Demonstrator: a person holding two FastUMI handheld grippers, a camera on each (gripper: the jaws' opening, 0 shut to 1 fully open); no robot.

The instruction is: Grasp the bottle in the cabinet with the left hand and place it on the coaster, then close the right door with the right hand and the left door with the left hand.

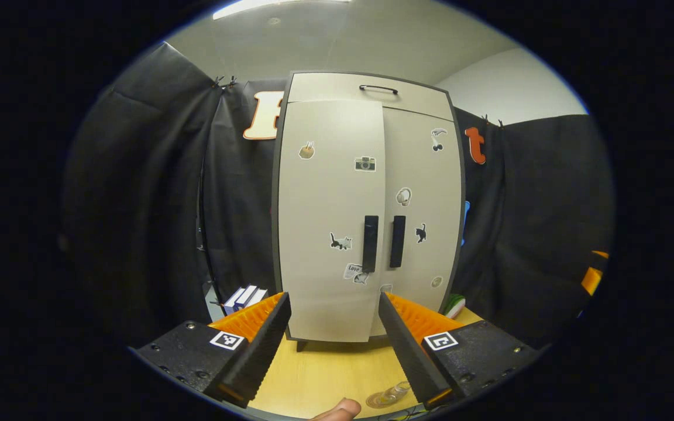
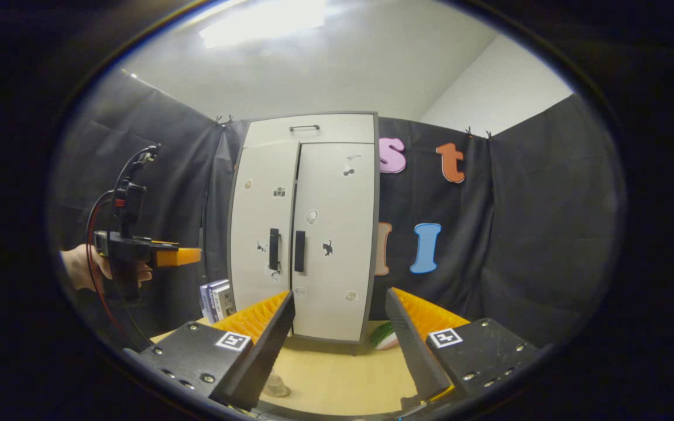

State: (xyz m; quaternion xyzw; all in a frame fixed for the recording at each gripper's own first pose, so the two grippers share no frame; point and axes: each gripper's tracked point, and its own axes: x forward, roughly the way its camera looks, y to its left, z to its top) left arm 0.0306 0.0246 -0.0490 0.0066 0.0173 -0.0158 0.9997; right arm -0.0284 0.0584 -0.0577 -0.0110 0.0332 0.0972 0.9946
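At the bottom of the left gripper view, the left gripper has its jaws spread wide with nothing between them but bare wooden tabletop. Just below the right-hand finger, near the lower edge, stands the clear bottle on a round coaster, seen from above and partly cut off by the finger. A fingertip of the person pokes in at the very bottom edge. Beyond the fingers rises the pale cabinet, its left door and right door both shut or very nearly so, their dark upright handles side by side at the middle seam. Small stickers dot both doors, and a drawer front with a dark handle sits on top. A few upright books stand left of the cabinet, and a green-and-white object peeks out at its right foot.

In the right gripper view, the right gripper is likewise wide open and empty above the tabletop. The bottle shows just beside its left-hand finger, partly hidden by it. The cabinet stands ahead with both doors closed. Far off to the left, a hand holds the other gripper up in the air, level, well away from the cabinet.
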